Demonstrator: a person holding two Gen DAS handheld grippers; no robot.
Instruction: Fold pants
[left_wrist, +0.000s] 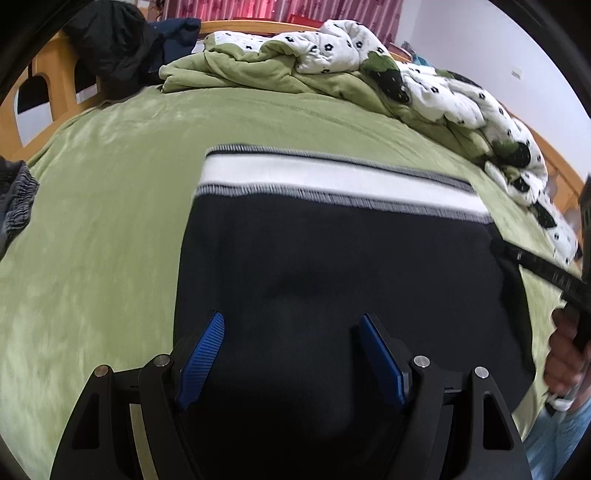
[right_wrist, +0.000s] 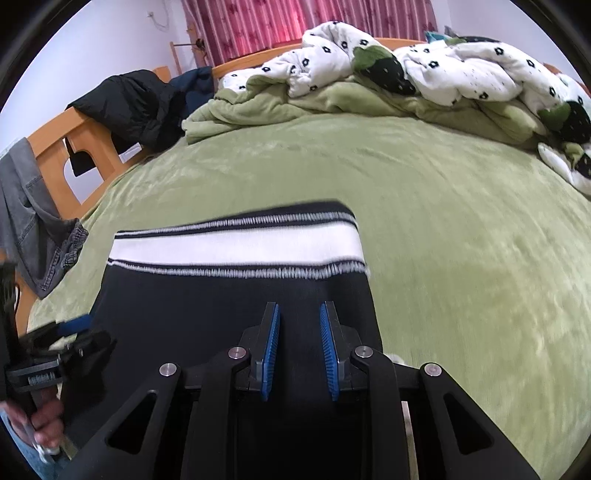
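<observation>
Left wrist view: black pants (left_wrist: 332, 266) with white waistband (left_wrist: 332, 184) lie flat on green bedspread (left_wrist: 103, 221). Left gripper (left_wrist: 291, 325) hovers over dark fabric, jaws wide apart, nothing between pads. Right gripper (right_wrist: 297, 317) hovers over pants, jaws narrowly parted, nothing clamped. Crumpled quilt (right_wrist: 424, 66) lies at far edge.

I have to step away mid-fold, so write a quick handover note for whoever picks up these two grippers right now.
Left gripper: jaws wide apart over the black pants, nothing visibly pinched.
Right gripper: jaws narrow but with a gap, over the same pants, no cloth visibly clamped.
The pants lie flat on the green bed cover, white waistband at the far end, towards the heaped quilt.
Grey jeans hang at the bed's side, untouched.
Done: pants appear spread out.
Left: take hold and make the folds; how many are already made cannot be told.
</observation>
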